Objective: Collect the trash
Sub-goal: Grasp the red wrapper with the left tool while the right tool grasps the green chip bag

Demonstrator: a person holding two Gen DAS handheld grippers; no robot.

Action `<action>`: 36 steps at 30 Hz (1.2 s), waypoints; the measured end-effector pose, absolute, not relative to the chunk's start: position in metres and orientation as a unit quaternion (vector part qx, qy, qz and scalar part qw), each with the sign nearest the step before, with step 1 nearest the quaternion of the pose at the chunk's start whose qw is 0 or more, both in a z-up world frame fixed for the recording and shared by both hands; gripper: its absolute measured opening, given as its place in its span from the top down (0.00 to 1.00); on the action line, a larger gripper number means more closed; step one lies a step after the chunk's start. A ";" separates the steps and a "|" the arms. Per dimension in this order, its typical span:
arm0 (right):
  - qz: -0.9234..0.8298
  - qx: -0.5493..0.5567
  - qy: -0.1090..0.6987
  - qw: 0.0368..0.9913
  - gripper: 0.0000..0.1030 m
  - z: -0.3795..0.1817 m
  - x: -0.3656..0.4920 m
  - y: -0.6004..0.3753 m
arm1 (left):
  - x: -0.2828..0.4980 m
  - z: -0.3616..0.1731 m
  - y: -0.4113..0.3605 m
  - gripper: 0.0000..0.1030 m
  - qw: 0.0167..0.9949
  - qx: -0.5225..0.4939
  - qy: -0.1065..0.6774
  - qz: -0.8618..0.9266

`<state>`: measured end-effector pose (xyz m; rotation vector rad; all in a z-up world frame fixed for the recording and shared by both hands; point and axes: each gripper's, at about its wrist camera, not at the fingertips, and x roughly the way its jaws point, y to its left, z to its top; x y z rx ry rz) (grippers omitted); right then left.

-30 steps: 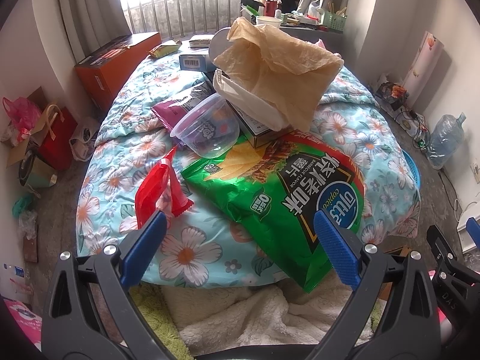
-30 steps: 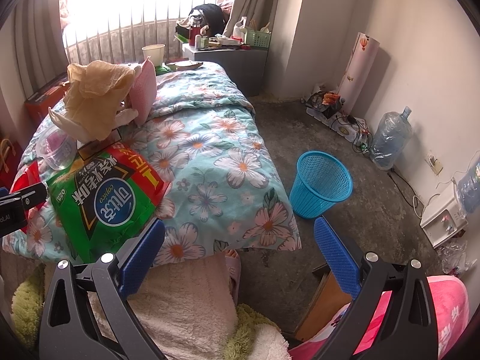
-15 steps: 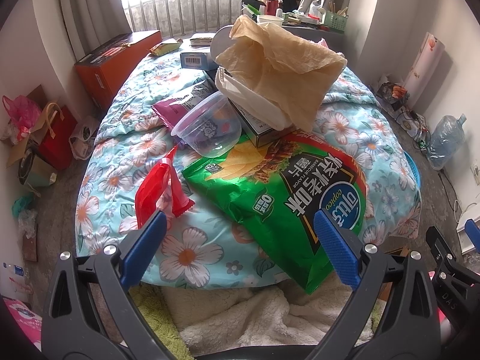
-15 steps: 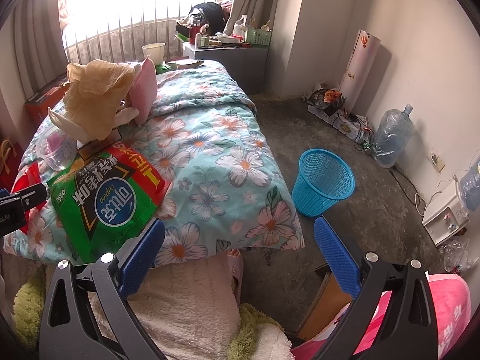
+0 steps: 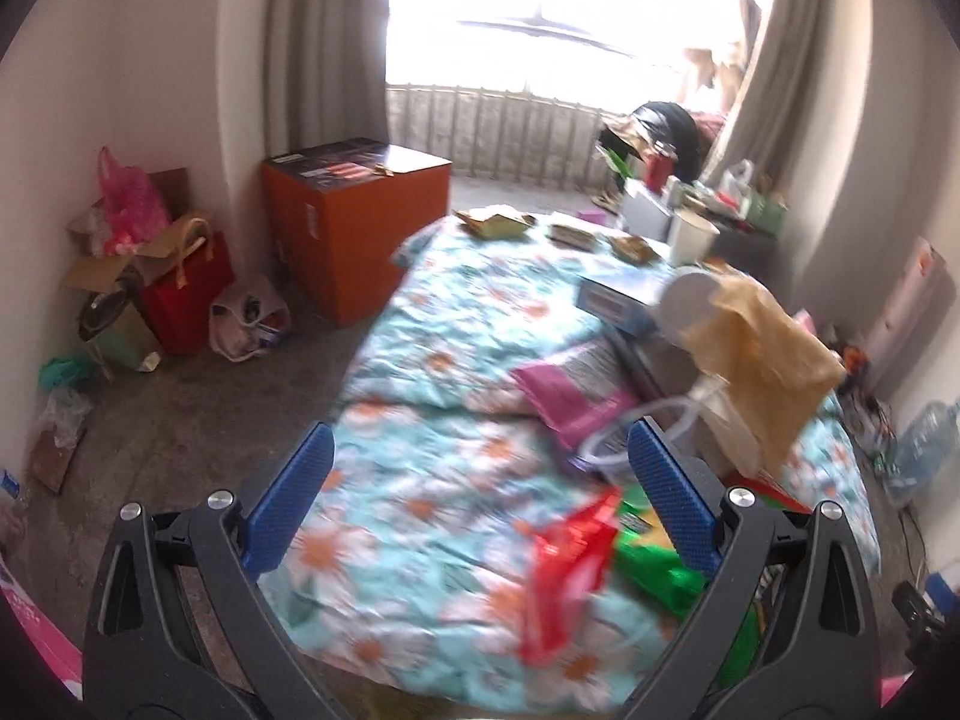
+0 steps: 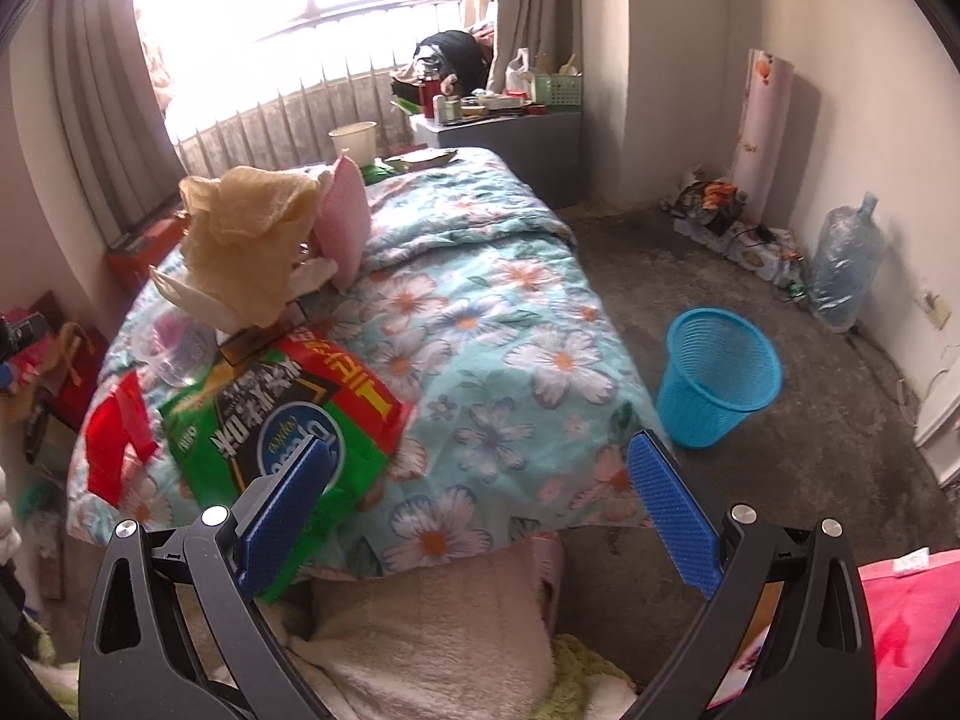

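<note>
A bedspread point(image 6: 516, 324) in light blue is patterned with white and orange flowers. A green snack bag point(image 6: 282, 414) is marked with red, yellow and black. A red wrapper point(image 6: 117, 432), a blue mesh bin point(image 6: 714, 384), a pink cushion point(image 6: 345, 216) and an orange box point(image 5: 360, 228) are noted. Both grippers' pads point(image 6: 282, 516) are blue on black frames.

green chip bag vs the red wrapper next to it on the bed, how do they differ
The green chip bag is much larger than the red wrapper. The bag lies spread flat with big printed lettering and a red stripe, while the wrapper is crumpled and plain red. The bag's near end overhangs the bed's edge; the wrapper sits beside it, toward the bed's other side. Both are loose packaging, and neither gripper touches them.
</note>
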<state>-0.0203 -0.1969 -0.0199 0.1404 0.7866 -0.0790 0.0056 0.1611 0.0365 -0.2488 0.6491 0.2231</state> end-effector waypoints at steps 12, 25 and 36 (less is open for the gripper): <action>0.012 0.126 0.431 0.893 0.06 -0.036 0.016 -0.197 | 0.015 0.004 0.158 0.08 0.926 -0.140 0.349 -0.018; 0.173 0.248 0.495 0.815 0.08 -0.062 0.094 -0.207 | 0.027 -0.031 0.098 0.39 0.901 0.020 0.415 -0.125; 0.271 0.247 0.593 0.716 0.25 -0.106 0.155 -0.173 | 0.042 -0.050 0.121 0.74 0.876 -0.023 0.467 -0.120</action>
